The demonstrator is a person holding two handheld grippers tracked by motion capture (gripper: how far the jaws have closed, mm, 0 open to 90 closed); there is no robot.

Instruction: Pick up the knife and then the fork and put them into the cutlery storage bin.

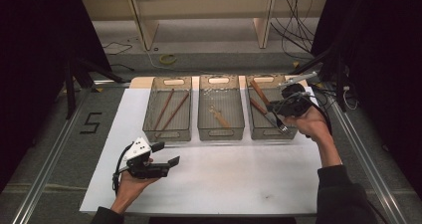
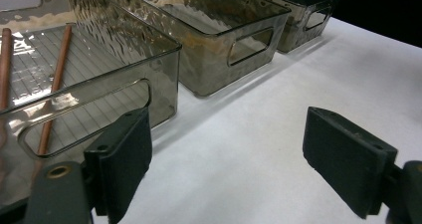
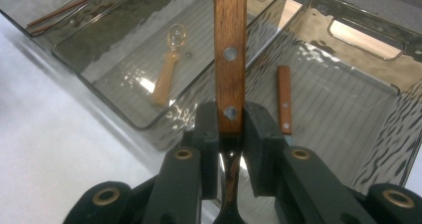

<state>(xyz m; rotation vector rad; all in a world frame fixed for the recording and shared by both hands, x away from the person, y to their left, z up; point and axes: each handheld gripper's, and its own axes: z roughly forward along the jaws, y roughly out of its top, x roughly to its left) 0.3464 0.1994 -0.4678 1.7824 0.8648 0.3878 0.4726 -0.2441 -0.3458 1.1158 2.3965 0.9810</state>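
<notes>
My right gripper [image 1: 274, 107] is over the right-hand clear bin [image 1: 294, 132], shut on the wooden handle of a fork [image 1: 260, 107]. The fork's metal tines [image 1: 282, 128] point back toward the hand. In the right gripper view the riveted handle [image 3: 230, 59] rises from between the pads of the right gripper [image 3: 230, 118], and a second wooden-handled utensil [image 3: 284, 99] lies on the bin floor. My left gripper [image 1: 165, 153] rests in a hand over the white sheet near the front. In its own view the left gripper [image 2: 226, 159] stands wide open with nothing between its jaws.
Three smoky clear bins stand in a row at the back of the white sheet [image 1: 224, 179]. The left bin [image 1: 167, 134] holds two brown chopsticks [image 1: 174, 112]. A small wooden spoon [image 1: 219, 117] lies in the middle bin [image 1: 221, 133]. Cables trail at the back right.
</notes>
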